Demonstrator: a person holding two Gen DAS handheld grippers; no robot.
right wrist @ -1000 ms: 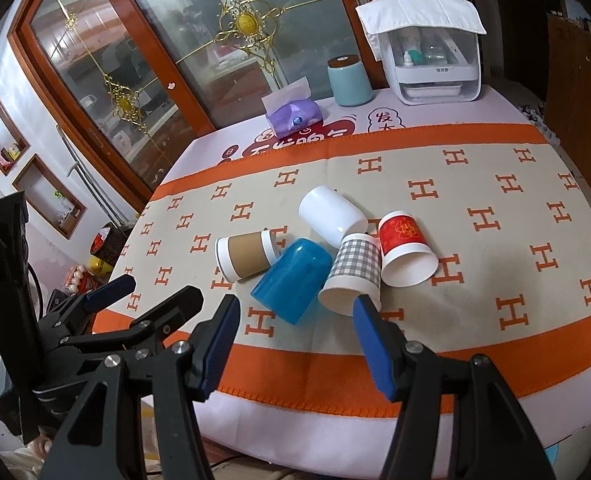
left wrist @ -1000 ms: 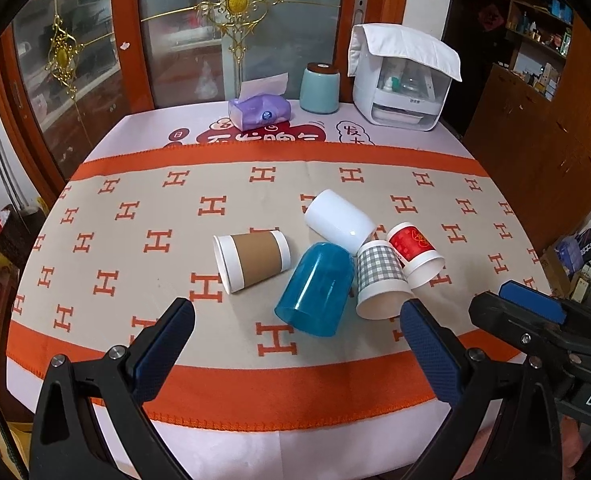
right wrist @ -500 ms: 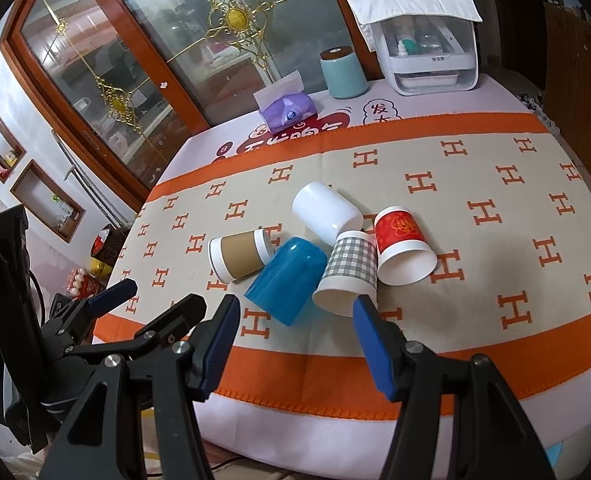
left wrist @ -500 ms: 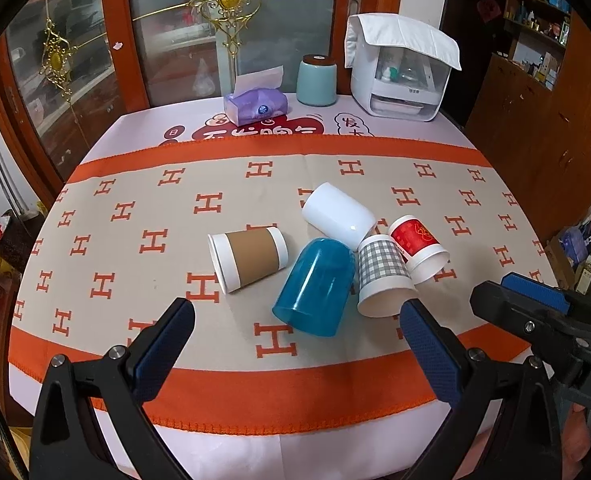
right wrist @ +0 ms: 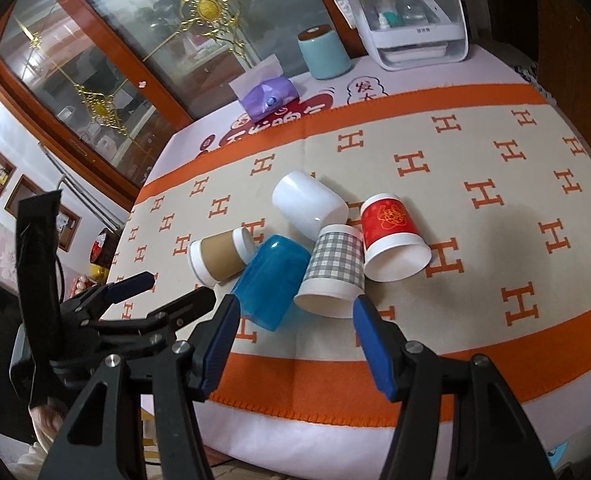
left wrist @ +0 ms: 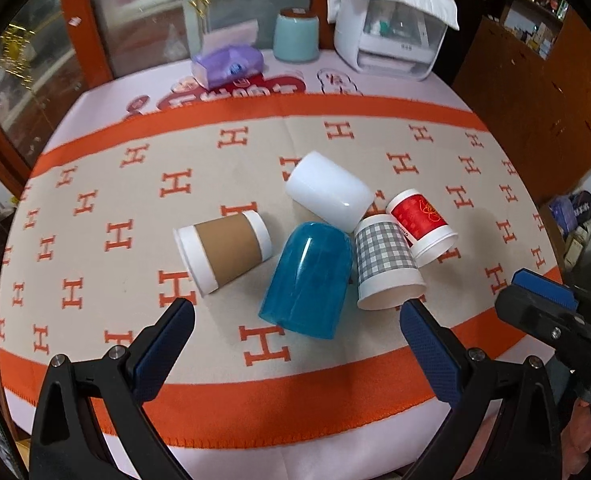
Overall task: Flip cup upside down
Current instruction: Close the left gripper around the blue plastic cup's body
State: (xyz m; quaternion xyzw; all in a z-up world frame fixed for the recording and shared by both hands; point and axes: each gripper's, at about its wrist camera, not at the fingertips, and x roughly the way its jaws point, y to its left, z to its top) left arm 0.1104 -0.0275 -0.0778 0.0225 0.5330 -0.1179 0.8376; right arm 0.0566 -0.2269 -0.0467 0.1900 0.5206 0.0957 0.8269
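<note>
Five cups (left wrist: 307, 280) crowd together; tissue box (left wrist: 227, 66) behind.

The translucent blue plastic cup (left wrist: 309, 280) shines glossy, with a bright streak along its wall; at its 12 o'clock the smooth white plastic cup (left wrist: 327, 190) carries a small glint. The brown-sleeved paper cup (left wrist: 223, 252), at 9 o'clock, looks matt, as does the grey-checked paper cup (left wrist: 387, 264) at 3 o'clock; the red printed paper cup (left wrist: 421, 222) has a slight sheen. The woven orange-and-beige cloth (left wrist: 135, 184) over the desk looks matt, with a stitched edge. The right gripper (right wrist: 295, 332) has textured blue pads (right wrist: 371, 340) on black plastic arms with metal screws.
</note>
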